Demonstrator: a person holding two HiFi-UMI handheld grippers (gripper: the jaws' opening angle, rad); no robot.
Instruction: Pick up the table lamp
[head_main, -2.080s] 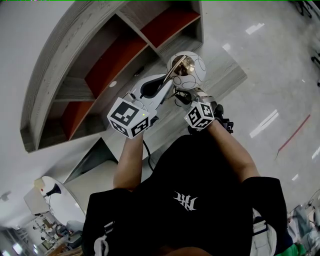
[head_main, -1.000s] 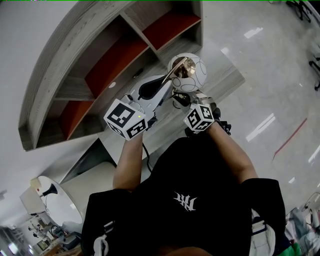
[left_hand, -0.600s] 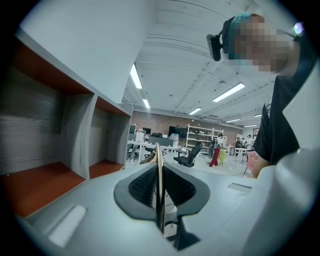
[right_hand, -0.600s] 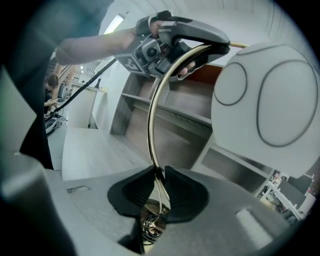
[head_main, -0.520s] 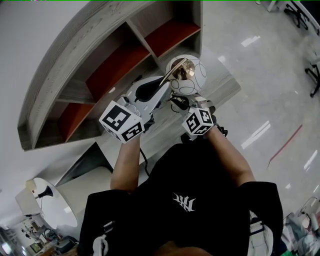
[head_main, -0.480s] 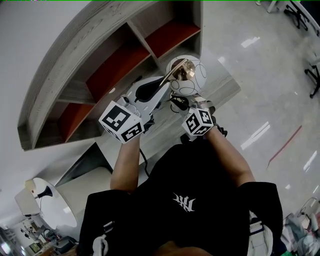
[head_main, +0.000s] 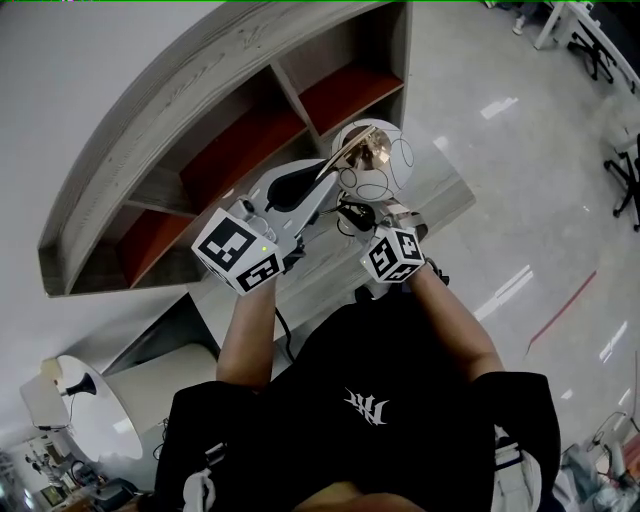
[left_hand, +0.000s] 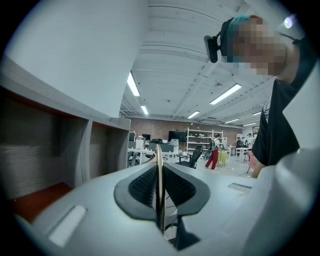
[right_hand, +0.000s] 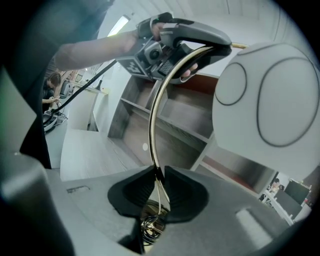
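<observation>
Holding the table lamp (head_main: 375, 160) at upper centre above the desk (head_main: 445, 200), the left gripper (head_main: 315, 188) and right gripper (head_main: 355, 212) have their fingers clamped on its brass stem (right_hand: 156, 125). The lift seems under way; next, raise it evenly.

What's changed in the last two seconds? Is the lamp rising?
The left gripper and right gripper have carried the table lamp upward, nearer the head camera. The right gripper's fingers have just closed a little further on its brass arm. Unchanged: both stay clamped on that arm.
</observation>
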